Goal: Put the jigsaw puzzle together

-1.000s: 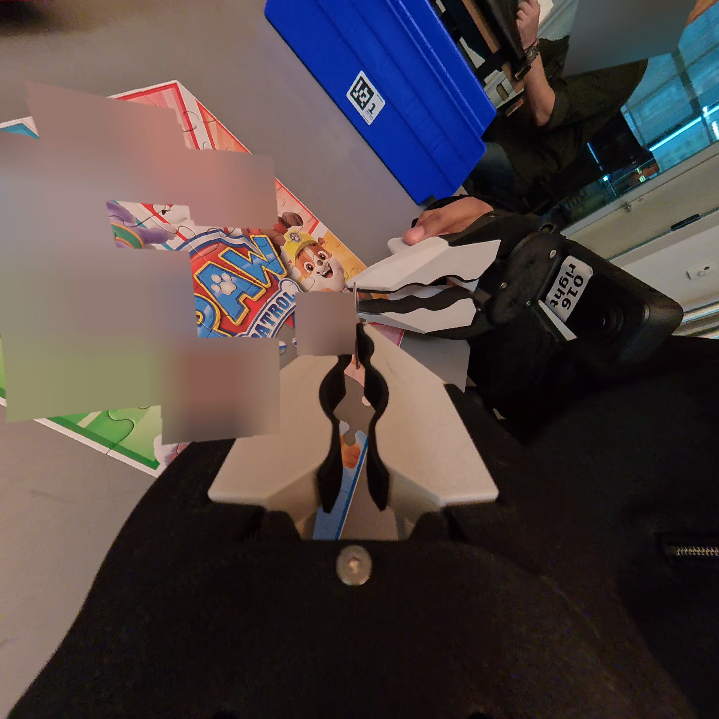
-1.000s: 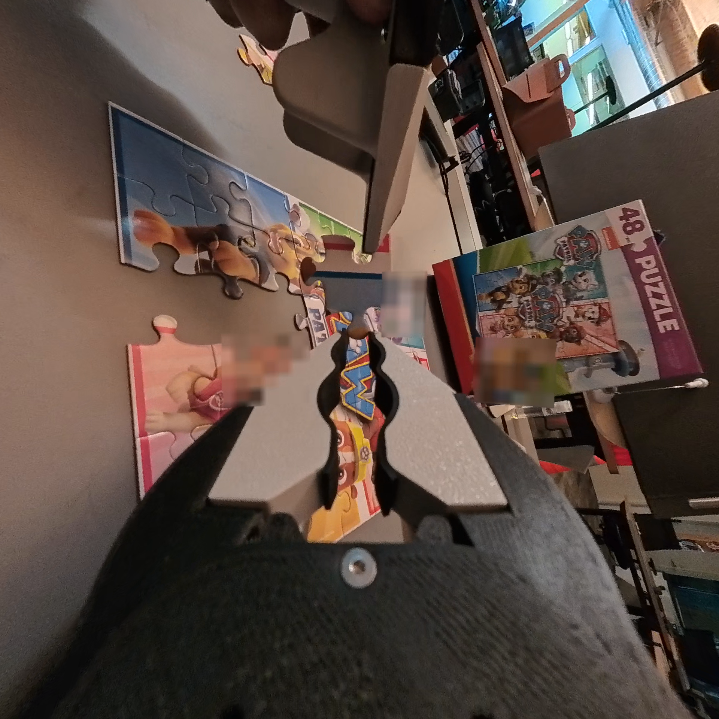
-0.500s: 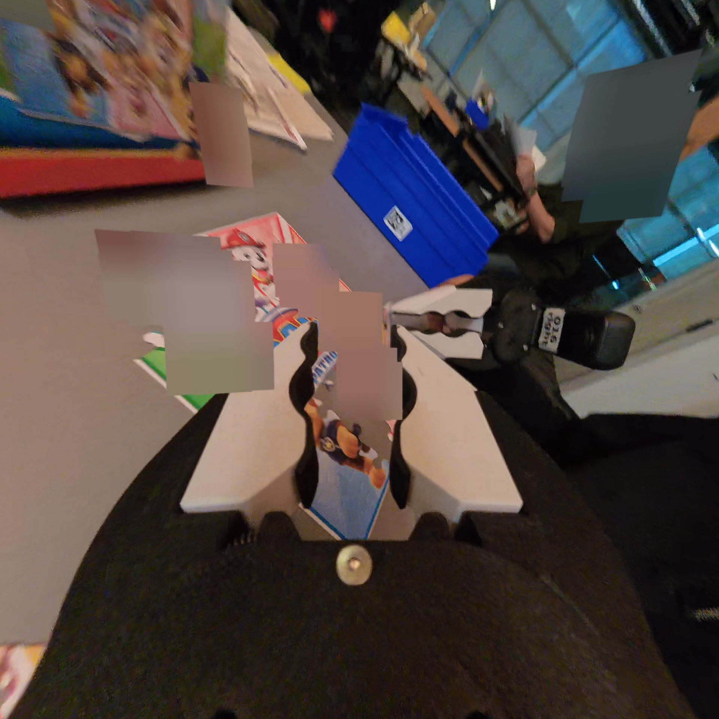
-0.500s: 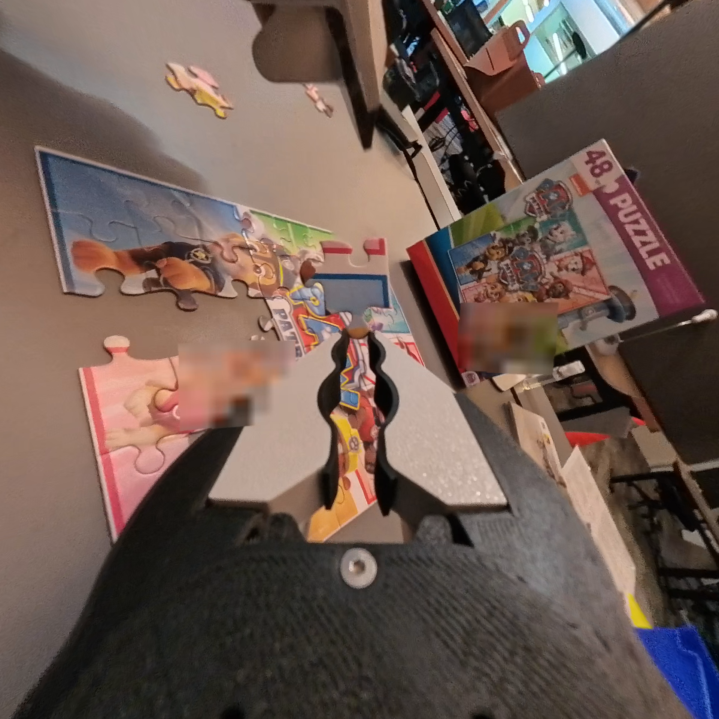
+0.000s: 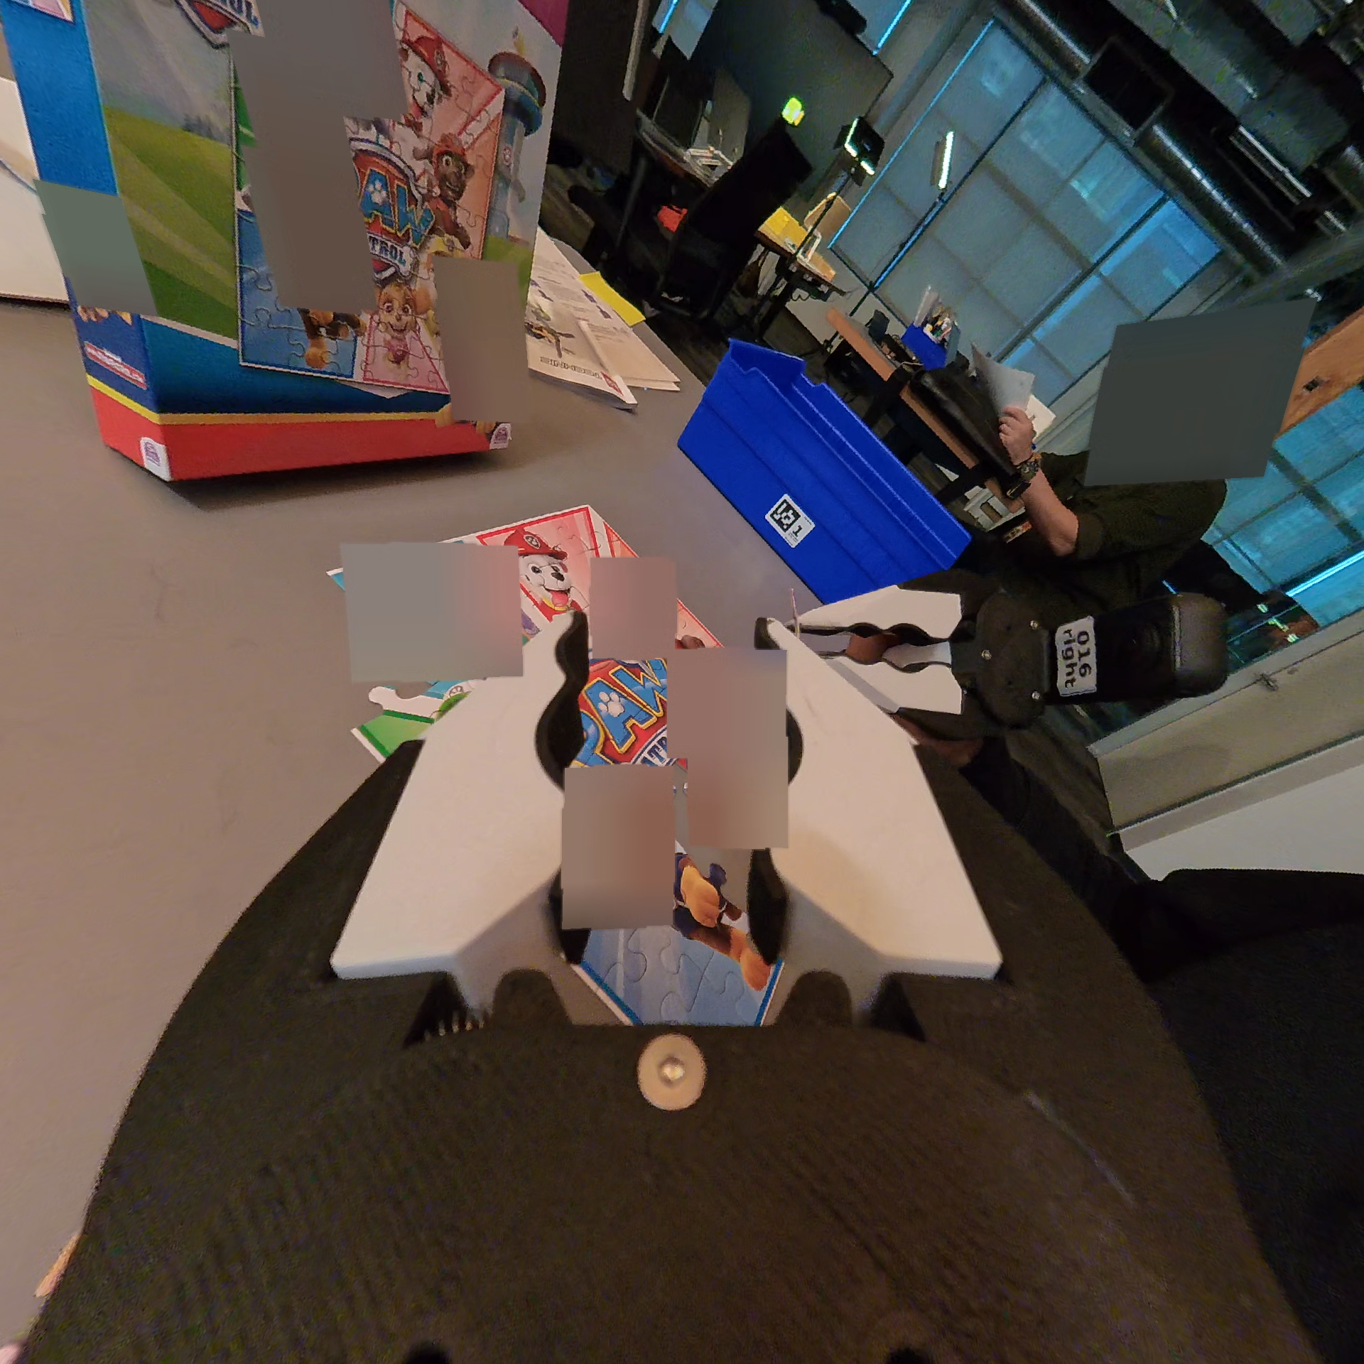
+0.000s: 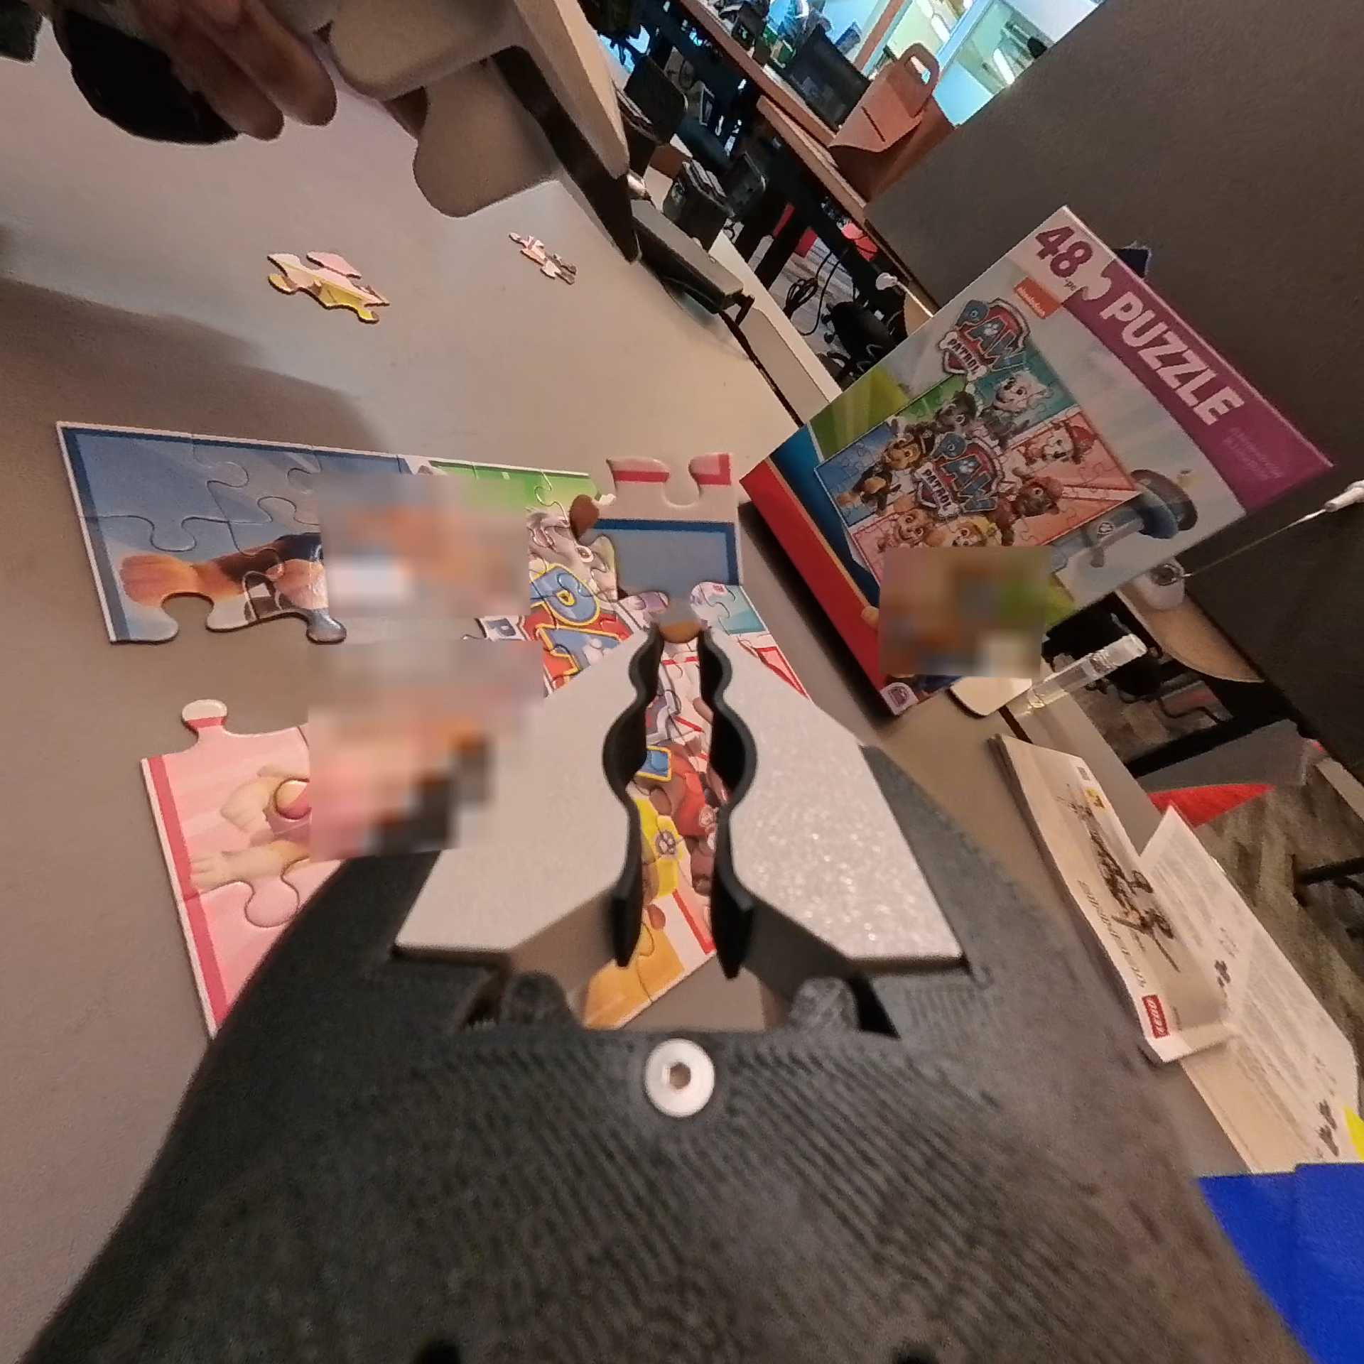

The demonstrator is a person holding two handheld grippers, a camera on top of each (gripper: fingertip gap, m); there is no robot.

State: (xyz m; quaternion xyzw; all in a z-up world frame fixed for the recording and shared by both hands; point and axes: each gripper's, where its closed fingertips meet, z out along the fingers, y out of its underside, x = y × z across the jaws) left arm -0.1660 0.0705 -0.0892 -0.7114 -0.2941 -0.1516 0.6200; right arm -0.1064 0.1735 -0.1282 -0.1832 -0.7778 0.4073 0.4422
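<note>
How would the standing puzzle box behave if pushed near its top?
The puzzle box stands on its narrow red edge, so it would probably tip rather than slide. It looks like cardboard, and many pieces lie out on the table, so it is likely light.

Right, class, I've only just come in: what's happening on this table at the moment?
A person is working on a cartoon jigsaw with two hand-held grippers. The right gripper pinches a puzzle piece by its tab, holding it above the partly assembled puzzle on the grey table. The left gripper hangs open and empty over the puzzle's middle. The puzzle box stands behind, two loose pieces lie farther off, and a blue bin sits at the table's edge.
</note>
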